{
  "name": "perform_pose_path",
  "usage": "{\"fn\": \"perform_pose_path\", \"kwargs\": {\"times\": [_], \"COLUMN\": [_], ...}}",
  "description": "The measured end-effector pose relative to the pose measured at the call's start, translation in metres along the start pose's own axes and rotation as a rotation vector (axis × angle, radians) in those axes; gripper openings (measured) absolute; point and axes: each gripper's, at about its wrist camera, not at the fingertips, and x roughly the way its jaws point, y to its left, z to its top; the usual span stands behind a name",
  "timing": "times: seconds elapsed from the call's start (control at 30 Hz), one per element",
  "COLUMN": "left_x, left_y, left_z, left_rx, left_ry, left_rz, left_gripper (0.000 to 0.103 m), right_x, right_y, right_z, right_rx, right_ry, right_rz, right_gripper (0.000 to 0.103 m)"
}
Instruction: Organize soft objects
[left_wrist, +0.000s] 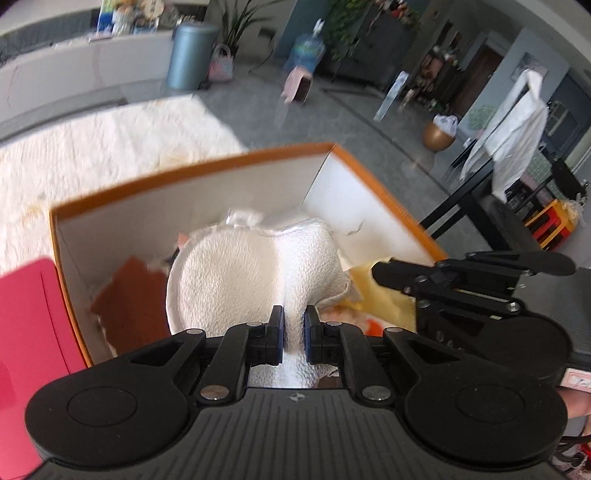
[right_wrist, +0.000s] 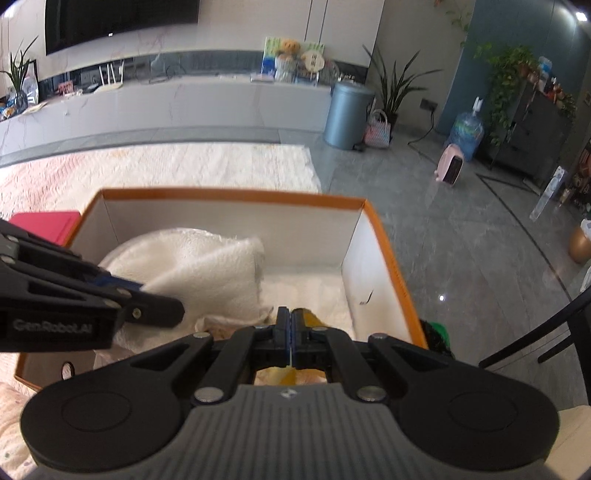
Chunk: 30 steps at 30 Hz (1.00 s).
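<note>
- The orange-rimmed box (right_wrist: 373, 221) is the landmark; a red box (left_wrist: 26, 314) stands just beside its left wall, outside it.
- Over the box's left half, the left gripper (left_wrist: 294, 325) tilts down into it, jaws clamped on a fold of the white fluffy cloth (left_wrist: 251, 266), which lies bunched inside the box.
- From the right wrist view, that gripper's side reads "GenRobot.AI".
- Over the box's right half, the right gripper (right_wrist: 291, 325) also angles downward, jaws pressed together on a thin yellow piece (right_wrist: 286, 374), probably soft fabric; motion blur leaves that unsure.
- More white fluffy material lines the box floor beyond the yellow piece.
</note>
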Motion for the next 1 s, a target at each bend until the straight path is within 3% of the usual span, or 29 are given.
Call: {"fn": "perform_pose_path", "kwargs": {"times": [0.1,0.27,0.3,0.33,0.4,0.47,0.63,0.83,1.0], "left_x": [-0.002,-0.007,-0.010,-0.012,-0.018,-0.026,-0.053,-0.095,-0.135], "left_y": [0.002,0.003,0.003,0.002,-0.004,-0.005,-0.004,-0.012,-0.022], "left_z": [0.000,0.003,0.003,0.003,0.004,0.004,0.007,0.009,0.003], "left_rx": [-0.008,-0.023,-0.024,-0.023,-0.015,-0.014,-0.050,-0.030,0.016], "left_ry": [0.011,0.021,0.018,0.009,-0.020,-0.045,-0.104,-0.214,-0.351], "left_rz": [0.001,0.007,0.004,0.000,0.021,0.033,0.023,0.077,0.155], "left_gripper": [0.013,0.026,0.034,0.049,0.061,0.070,0.073,0.073,0.069], "right_x": [0.008,0.015,0.013,0.012,0.008,0.003,-0.016,-0.050,-0.086], "right_y": [0.001,0.004,0.004,0.005,0.005,0.004,0.000,0.000,0.009], "right_z": [-0.004,-0.004,-0.004,-0.003,-0.002,-0.001,0.005,0.011,0.019], "right_rx": [-0.007,-0.006,-0.009,-0.013,-0.020,-0.026,-0.004,0.036,0.032], "right_ry": [0.022,0.066,0.068,0.069,0.065,0.058,0.031,-0.039,-0.117], "right_rz": [0.004,0.013,0.013,0.014,0.007,-0.002,-0.004,0.009,0.017], "right_gripper": [0.000,0.002,0.005,0.008,0.026,0.033,0.036,0.054,0.065]}}
